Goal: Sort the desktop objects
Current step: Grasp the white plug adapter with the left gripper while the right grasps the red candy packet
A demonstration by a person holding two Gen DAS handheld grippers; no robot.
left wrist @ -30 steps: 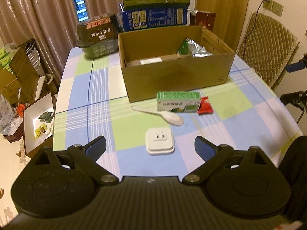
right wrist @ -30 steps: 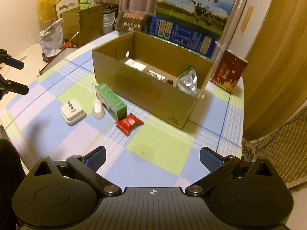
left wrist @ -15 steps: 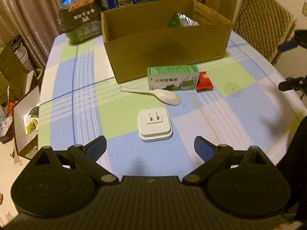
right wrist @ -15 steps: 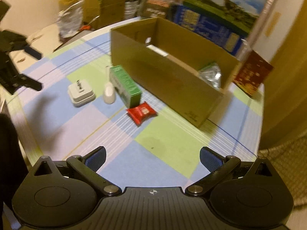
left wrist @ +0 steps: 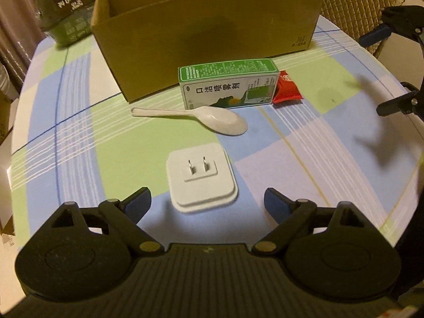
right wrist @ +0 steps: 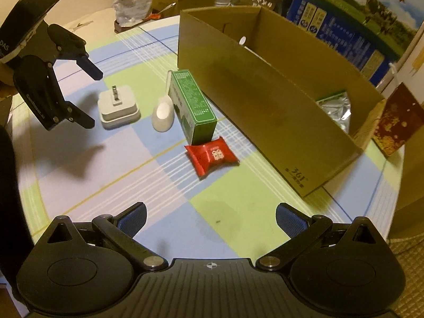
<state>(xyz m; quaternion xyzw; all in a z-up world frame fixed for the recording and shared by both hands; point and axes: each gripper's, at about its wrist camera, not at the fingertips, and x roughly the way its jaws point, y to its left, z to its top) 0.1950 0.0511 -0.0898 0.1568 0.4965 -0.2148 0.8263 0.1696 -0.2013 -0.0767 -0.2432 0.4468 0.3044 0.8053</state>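
A white plug adapter lies prongs-up on the checked tablecloth, just ahead of my left gripper. Its jaws are closing, wide apart on either side of the adapter, and the pads do not touch it. Beyond lie a white spoon, a green-and-white carton and a red packet, all in front of the cardboard box. My right gripper hangs open above the cloth, short of the red packet, with nothing between its fingers. The right wrist view shows the left gripper over the adapter.
A silver-green pouch lies inside the cardboard box. Behind the box stand a dark tub, a blue milk carton case and a dark red box. A padded chair stands past the table's right edge.
Both grippers have come down closer to the table. The left one now sits right at the adapter with its jaws slightly narrower; the right one has neared the red packet.
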